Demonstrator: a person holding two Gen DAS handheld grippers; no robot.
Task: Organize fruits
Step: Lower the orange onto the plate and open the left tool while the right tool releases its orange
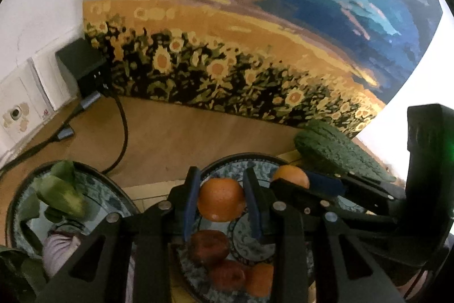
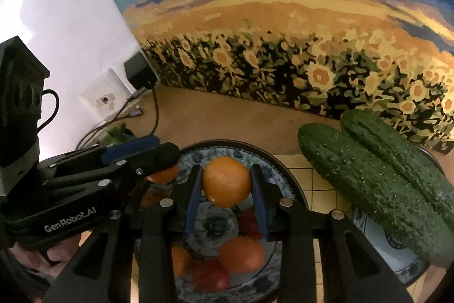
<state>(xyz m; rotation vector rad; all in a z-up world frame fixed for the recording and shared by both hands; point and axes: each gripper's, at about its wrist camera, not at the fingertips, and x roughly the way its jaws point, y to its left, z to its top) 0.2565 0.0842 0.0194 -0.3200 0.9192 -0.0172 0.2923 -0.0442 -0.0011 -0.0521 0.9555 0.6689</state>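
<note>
Wooden table (image 1: 176, 138) against sunflower mural (image 1: 227, 47).

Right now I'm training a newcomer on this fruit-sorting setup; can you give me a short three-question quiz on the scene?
1. True or false: each gripper holds an orange.
2. How many cucumbers lie on the right-hand plate?
3. The fruit plate under the jaws holds: A) only oranges, B) oranges and red fruit, C) bananas.

Key:
1. True: left gripper and right gripper each clamp an orange.
2. Two cucumbers.
3. B, on the fruit plate.
</note>
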